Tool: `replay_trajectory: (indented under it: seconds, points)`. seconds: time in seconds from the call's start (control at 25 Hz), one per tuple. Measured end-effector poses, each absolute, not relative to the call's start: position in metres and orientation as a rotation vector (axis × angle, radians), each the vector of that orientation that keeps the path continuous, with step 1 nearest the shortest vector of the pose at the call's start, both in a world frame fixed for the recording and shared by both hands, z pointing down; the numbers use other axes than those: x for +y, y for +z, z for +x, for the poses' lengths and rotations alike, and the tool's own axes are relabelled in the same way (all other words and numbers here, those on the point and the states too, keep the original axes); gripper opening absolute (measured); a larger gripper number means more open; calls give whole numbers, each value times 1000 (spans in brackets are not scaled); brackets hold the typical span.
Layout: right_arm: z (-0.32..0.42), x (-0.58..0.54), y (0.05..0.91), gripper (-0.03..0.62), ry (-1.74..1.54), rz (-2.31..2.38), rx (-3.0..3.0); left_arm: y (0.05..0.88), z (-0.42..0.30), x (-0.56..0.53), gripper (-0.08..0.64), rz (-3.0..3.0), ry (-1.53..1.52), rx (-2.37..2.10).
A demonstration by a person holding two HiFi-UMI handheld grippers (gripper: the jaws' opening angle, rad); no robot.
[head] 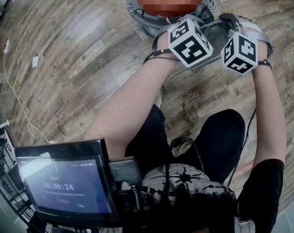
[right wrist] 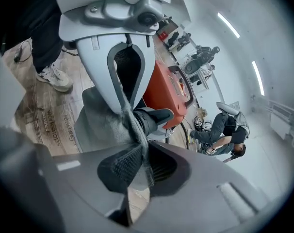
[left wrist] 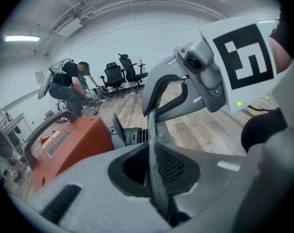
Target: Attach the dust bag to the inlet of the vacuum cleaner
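Grey fabric dust bag (right wrist: 94,119) hangs just in front of the orange vacuum cleaner (left wrist: 69,142), one edge stretched taut close to its black inlet (right wrist: 154,116). Left gripper (left wrist: 154,152): fingers nearly closed, pinching that edge. Right gripper (right wrist: 137,152): the same, clamped on the edge farther along. The vacuum cleaner stands on the wood floor (head: 79,57).

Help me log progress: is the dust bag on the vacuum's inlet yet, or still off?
Off, it seems: the black inlet shows bare beside the grey dust bag, pinched by the left gripper and right gripper.
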State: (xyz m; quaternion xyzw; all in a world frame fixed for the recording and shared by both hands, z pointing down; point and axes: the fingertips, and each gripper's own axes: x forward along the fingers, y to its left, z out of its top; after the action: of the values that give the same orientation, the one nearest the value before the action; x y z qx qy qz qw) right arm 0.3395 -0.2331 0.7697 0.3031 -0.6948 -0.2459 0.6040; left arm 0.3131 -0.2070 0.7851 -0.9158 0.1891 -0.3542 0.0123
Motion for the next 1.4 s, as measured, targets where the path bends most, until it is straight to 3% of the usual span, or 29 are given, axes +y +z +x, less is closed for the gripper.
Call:
replay_trajectory:
  seconds: [0.24, 0.32, 0.44, 0.52, 0.76, 0.88, 1.04, 1.16, 1.4]
  points:
    - [343, -236, 770, 55, -502, 797, -1667, 779, 313, -207, 47, -2777, -1089, 561]
    - [346, -237, 770, 150, -481, 855, -1681, 774, 311, -209, 156, -2760, -1047, 581]
    - [350, -232, 764, 227, -458, 909, -1720, 768, 306, -211, 221, -2740, -1018, 609]
    - [350, -224, 760, 269, -455, 912, -1738, 767, 303, -207, 222, -2728, -1021, 607]
    - [349, -198, 741, 270, -443, 995, -1820, 756, 299, -194, 222, -2720, -985, 579]
    - [349, -183, 725, 214, -380, 1076, -1954, 736, 300, -184, 174, -2729, -874, 559]
    - [339, -166, 715, 88, -267, 1124, -2127, 708, 293, -164, 1, -2735, -701, 497]
    - [330, -161, 717, 6, -263, 1124, -2179, 704, 283, -159, 0, -2770, -676, 483]
    - [305, -165, 734, 5, -261, 1066, -2233, 715, 268, -161, 2, -2709, -736, 403]
